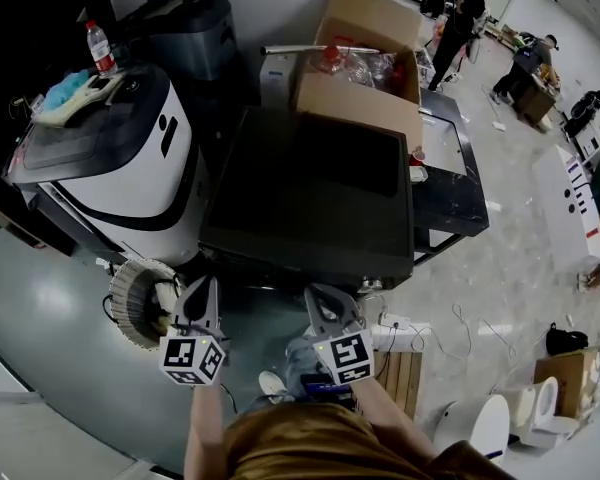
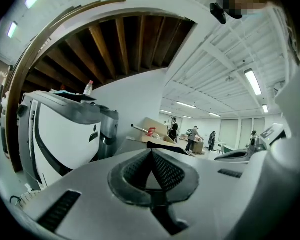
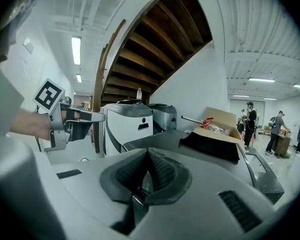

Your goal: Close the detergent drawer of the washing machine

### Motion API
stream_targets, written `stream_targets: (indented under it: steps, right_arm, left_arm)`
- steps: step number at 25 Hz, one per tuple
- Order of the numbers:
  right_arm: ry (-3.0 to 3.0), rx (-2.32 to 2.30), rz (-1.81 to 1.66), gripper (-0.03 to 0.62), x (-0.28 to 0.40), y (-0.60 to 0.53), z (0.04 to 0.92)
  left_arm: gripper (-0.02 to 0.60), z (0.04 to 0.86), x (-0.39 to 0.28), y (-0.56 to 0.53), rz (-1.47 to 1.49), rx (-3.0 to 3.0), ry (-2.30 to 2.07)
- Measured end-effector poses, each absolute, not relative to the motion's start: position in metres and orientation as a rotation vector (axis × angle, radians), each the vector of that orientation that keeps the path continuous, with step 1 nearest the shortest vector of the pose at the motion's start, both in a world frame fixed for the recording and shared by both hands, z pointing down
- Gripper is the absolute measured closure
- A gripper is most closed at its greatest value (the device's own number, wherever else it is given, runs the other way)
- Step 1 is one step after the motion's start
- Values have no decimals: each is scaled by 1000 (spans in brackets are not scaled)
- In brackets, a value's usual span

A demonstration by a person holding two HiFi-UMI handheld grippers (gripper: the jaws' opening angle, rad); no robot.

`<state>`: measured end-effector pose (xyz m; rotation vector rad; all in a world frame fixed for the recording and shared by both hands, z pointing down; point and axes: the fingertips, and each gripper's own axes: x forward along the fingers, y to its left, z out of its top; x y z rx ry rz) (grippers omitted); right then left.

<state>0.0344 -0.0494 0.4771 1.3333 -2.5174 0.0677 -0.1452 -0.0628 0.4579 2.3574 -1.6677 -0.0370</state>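
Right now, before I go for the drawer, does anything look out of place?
Nothing spilled or broken. A water bottle and cloths sit atop the white machine; a power strip with loose cables lies on the floor. No detergent drawer shows in any view.

The head view looks steeply down from high above, with the box (image 1: 365, 63) towards its far edge. Both gripper views sit low on the box's near side and face it almost level. The right gripper view also catches the left gripper (image 3: 97, 119).
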Motion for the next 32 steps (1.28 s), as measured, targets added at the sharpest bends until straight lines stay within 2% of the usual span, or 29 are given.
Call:
stream_targets:
  steps: [32]
  right_arm:
    - [-2518, 1346, 18, 582, 30, -36, 470]
  left_arm:
    - [557, 462, -156, -49, -45, 2348, -1672]
